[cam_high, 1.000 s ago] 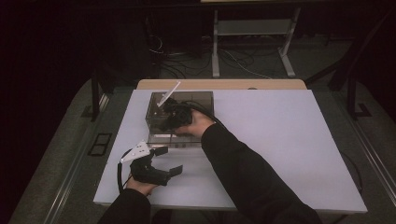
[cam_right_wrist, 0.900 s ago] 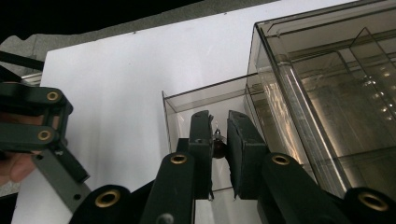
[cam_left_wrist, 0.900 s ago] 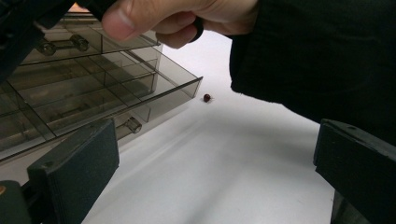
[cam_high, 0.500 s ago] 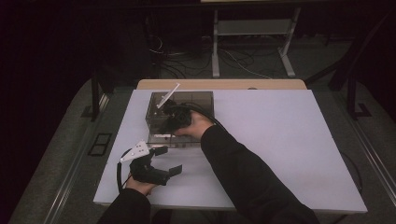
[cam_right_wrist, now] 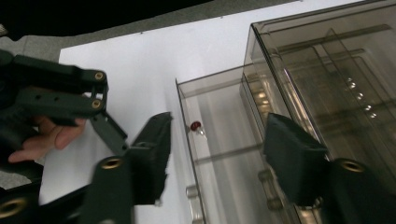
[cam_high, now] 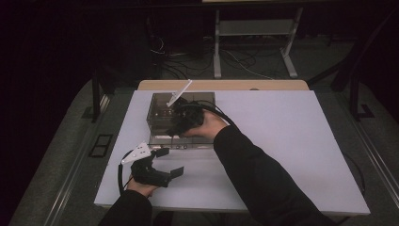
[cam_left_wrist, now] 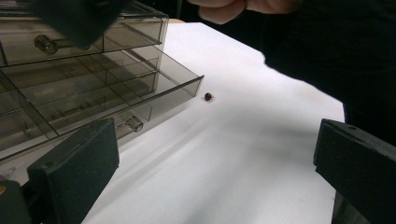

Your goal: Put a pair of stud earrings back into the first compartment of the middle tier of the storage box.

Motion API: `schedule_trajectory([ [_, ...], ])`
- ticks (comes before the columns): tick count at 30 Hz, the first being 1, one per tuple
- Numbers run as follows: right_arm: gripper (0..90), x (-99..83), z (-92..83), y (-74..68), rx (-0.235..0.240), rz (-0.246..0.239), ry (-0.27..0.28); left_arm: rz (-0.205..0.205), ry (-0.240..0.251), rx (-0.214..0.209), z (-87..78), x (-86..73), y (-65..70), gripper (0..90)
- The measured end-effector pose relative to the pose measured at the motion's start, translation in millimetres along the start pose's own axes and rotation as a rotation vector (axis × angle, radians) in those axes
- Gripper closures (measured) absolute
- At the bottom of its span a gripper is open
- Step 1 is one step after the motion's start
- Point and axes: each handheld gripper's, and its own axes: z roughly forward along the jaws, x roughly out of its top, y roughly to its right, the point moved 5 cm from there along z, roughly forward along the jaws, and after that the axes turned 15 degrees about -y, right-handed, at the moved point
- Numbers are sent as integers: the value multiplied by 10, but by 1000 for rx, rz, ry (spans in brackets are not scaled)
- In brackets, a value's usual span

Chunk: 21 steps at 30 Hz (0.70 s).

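A smoky clear drawer box (cam_high: 160,110) stands on the white table (cam_high: 291,141), and its lowest drawer (cam_left_wrist: 93,100) is pulled out, showing bare compartments. A small red bead (cam_left_wrist: 208,96) lies on the table just off the drawer's front corner; the right gripper view shows the bead (cam_right_wrist: 195,126) by the drawer's clear wall. My right gripper (cam_high: 181,123) hovers over the drawer front. Its jaws have just been opening, and the right gripper (cam_right_wrist: 219,135) holds nothing. My left gripper (cam_high: 170,161) rests near the table's front left, and this left gripper (cam_left_wrist: 215,154) is wide open, facing the bead.
A round knob (cam_left_wrist: 134,122) sticks out of the drawer front. Behind the table stand a metal frame (cam_high: 254,42) and loose cables on a dark floor. The right forearm (cam_high: 263,179) crosses the table's middle.
The right hand has shifted a little toward the front and lifted slightly above the box. The left hand has kept still.
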Motion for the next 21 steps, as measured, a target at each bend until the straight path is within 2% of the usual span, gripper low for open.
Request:
schedule_trajectory([
  [6,188,-157,-149,-14,-14,13,18,-4,4,2,-4,0,3,0],
  [8,164,-213,-208,-8,-16,24,25,1,4,8,-10,1,0,0],
  [9,96,-244,-237,-9,-20,37,30,3,6,10,-11,3,-1,0],
  [12,82,-344,-321,-16,-40,54,48,3,8,11,-14,3,0,0],
  [13,3,-366,-338,-17,-36,62,51,3,8,11,-14,3,1,0],
  [14,1,-403,-359,-12,-42,79,46,3,9,12,-13,3,3,0],
  [21,2,-604,-509,-1,-69,101,55,3,9,12,-9,3,13,0],
])
